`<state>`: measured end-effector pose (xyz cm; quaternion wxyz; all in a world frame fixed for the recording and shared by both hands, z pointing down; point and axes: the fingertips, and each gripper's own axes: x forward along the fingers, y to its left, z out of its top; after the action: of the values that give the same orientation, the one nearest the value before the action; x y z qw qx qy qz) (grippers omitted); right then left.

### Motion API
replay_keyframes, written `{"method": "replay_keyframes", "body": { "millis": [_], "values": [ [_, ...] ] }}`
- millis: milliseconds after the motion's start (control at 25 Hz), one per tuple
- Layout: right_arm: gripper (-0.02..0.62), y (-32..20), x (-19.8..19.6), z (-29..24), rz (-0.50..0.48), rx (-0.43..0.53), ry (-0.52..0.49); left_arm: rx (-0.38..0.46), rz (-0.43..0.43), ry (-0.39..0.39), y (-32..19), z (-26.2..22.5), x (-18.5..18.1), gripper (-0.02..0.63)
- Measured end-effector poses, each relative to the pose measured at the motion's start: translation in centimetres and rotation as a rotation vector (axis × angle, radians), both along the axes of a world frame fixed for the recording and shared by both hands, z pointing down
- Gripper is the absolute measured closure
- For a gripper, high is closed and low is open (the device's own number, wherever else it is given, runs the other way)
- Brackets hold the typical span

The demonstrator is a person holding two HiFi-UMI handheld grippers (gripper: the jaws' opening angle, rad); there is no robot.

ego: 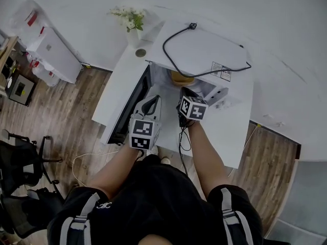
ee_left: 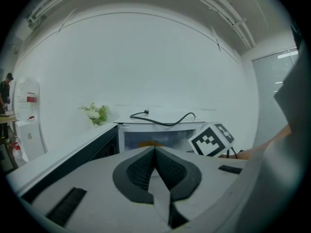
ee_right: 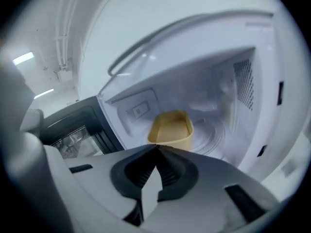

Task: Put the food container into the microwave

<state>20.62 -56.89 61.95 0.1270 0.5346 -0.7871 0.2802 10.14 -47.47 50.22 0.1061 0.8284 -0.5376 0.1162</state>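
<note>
The right tongs [ee_right: 156, 147] are pressed shut with nothing between them, their tips at the mouth of the microwave [ee_right: 221, 89]. Just beyond them the yellow food container [ee_right: 170, 130] sits inside on the turntable. The left tongs [ee_left: 155, 149] are likewise closed and empty, held beside the right pair, near the open door [ego: 130, 106]. A black cord [ego: 173, 60] lies on the microwave's top, and flowers [ego: 129, 17] stand on the white worktop [ego: 225, 131].
</note>
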Motion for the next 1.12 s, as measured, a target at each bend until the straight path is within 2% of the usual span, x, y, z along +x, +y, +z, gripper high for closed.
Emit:
{"method": "replay_keyframes", "body": {
  "millis": [240,440,640,1120],
  "values": [
    [0.598,4.6,1.0,-6.2,-0.025,0.236,0.041,0.028,0.019,0.031,0.1,-1.2,0.9,0.597],
    [0.598,7.7,2.9,-12.1,0.033,0.405,0.021,0.063,0.058,0.070,0.1,-2.5,2.1,0.597],
    [0.598,10.1,4.6,-17.7,0.066,0.548,0.034,0.085,0.085,0.074,0.0,-3.3,3.5,0.597],
    [0.600,11.2,6.5,-18.6,0.107,0.569,0.034,0.109,0.097,0.054,0.0,-4.5,5.0,0.597]
  ]
}}
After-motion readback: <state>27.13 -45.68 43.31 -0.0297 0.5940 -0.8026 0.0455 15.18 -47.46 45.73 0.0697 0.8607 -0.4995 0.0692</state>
